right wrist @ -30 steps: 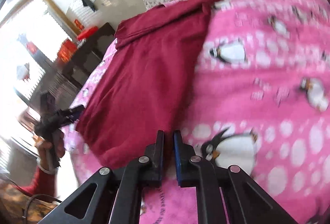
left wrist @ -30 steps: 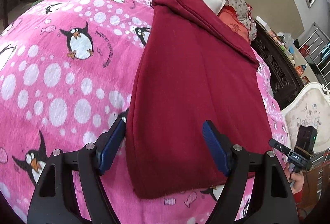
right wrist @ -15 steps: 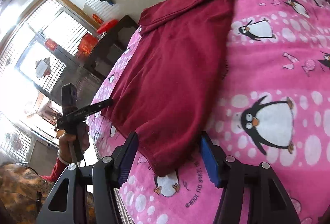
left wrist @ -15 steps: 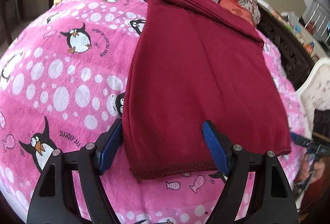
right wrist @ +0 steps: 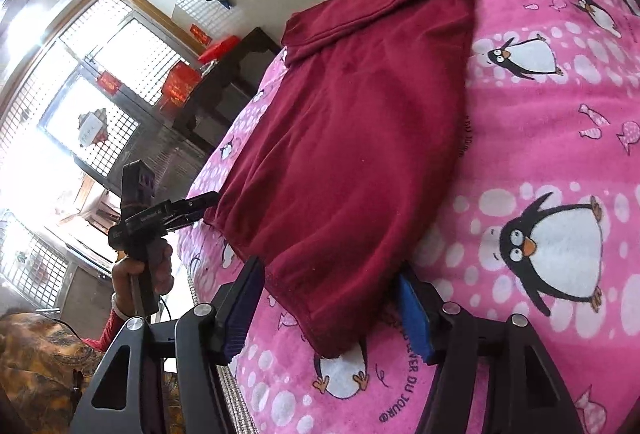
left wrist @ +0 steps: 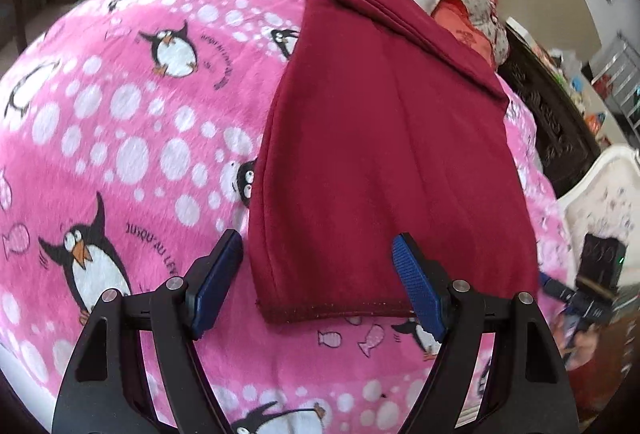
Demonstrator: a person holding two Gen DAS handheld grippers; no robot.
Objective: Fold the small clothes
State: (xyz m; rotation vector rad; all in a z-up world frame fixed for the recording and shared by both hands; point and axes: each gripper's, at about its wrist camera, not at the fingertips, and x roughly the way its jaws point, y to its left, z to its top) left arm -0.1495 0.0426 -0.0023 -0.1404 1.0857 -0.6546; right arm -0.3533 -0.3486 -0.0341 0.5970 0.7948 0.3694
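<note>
Right wrist view: pink blanket (right wrist: 560,138) reads "LEVER DU JOUR" beside maroon garment (right wrist: 360,138).

The maroon garment (left wrist: 384,154) hides much of the pink penguin blanket (left wrist: 120,138) beneath it, and 1 penguin (left wrist: 246,180) beside its edge shows only its face. In the right wrist view the garment's near corner covers the top of the blue pad (right wrist: 414,314) and the head of 1 penguin (right wrist: 340,370). The right gripper (left wrist: 576,298) is blurred at the left view's edge, its finger spacing unreadable there.
</note>
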